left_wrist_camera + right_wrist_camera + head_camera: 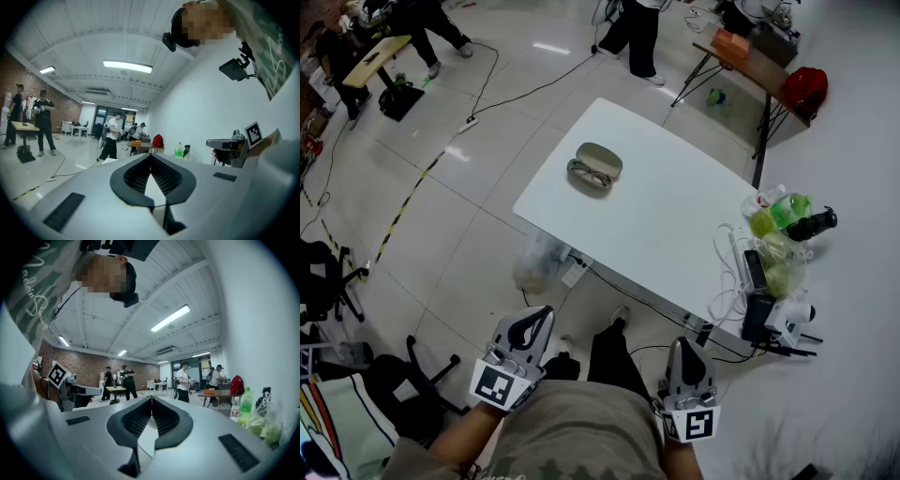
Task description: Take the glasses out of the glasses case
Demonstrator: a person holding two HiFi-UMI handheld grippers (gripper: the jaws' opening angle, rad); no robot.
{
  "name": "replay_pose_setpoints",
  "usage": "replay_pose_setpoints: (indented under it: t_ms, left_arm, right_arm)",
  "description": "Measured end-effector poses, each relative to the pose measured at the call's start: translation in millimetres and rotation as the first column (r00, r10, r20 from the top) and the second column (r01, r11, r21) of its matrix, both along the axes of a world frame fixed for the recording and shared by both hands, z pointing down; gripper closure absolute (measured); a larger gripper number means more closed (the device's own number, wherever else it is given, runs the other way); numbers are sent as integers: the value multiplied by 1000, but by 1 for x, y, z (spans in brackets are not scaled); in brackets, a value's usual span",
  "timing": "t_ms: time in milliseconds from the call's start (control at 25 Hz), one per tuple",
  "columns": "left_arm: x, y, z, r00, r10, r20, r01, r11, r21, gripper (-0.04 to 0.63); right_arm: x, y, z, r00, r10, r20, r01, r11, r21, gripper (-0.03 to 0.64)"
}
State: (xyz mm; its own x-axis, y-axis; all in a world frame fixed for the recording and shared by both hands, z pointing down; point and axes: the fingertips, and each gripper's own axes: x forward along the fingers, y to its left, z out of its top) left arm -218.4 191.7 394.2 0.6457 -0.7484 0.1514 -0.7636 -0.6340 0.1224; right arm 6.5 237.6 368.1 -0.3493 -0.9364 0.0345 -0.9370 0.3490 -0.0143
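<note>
An open grey glasses case [598,159] lies on the far left part of the white table [666,211]. A pair of thin-framed glasses [587,175] rests in its near half. Both grippers are held low against the person's body, well short of the table. The left gripper [532,322] points up toward the table's near edge, and in the left gripper view its jaws [151,157] meet at the tips with nothing between them. The right gripper [685,349] is likewise shut and empty, its tips closed in the right gripper view [151,399].
Green bottles, bags, a power strip and cables [773,248] crowd the table's right end. A plastic bag [539,262] lies on the floor under the near edge. An office chair [417,380] stands at the left. People and a wooden desk [759,66] are farther back.
</note>
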Motion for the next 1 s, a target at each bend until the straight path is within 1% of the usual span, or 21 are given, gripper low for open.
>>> replay_pose_setpoints:
  t_ms: [120, 240, 320, 400, 520, 720, 880, 1000]
  left_arm:
    - [25, -29, -6, 1000, -9, 5, 9, 1000, 3, 587]
    - [55, -55, -9, 1000, -2, 30, 2, 1000, 5, 586]
    - [76, -74, -10, 999, 1, 42, -1, 1000, 5, 586]
    - [97, -95, -20, 999, -20, 28, 20, 1000, 14, 586]
    - [120, -115, -29, 999, -45, 13, 45, 999, 30, 586]
    - [146, -138, -29, 996, -81, 44, 80, 996, 39, 586]
    - [155, -158, -25, 995, -102, 22, 102, 995, 23, 586]
    - [156, -173, -24, 995, -90, 42, 89, 996, 28, 587]
  right_arm:
    - [19, -28, 2, 1000, -5, 23, 6, 1000, -18, 604]
    - [45, -54, 5, 1000, -8, -1, 8, 1000, -23, 604]
    - [61, -76, 4, 999, -18, 44, 18, 1000, -19, 604]
    - [82, -95, 12, 995, -7, 96, 13, 998, -57, 604]
    - [103, -120, 19, 994, -21, 112, 31, 995, -94, 604]
    - [123, -157, 12, 976, -86, 201, 108, 989, -97, 604]
    - [127, -174, 7, 974, -120, 193, 138, 987, -81, 604]
    - [125, -183, 9, 975, -127, 183, 143, 987, -73, 604]
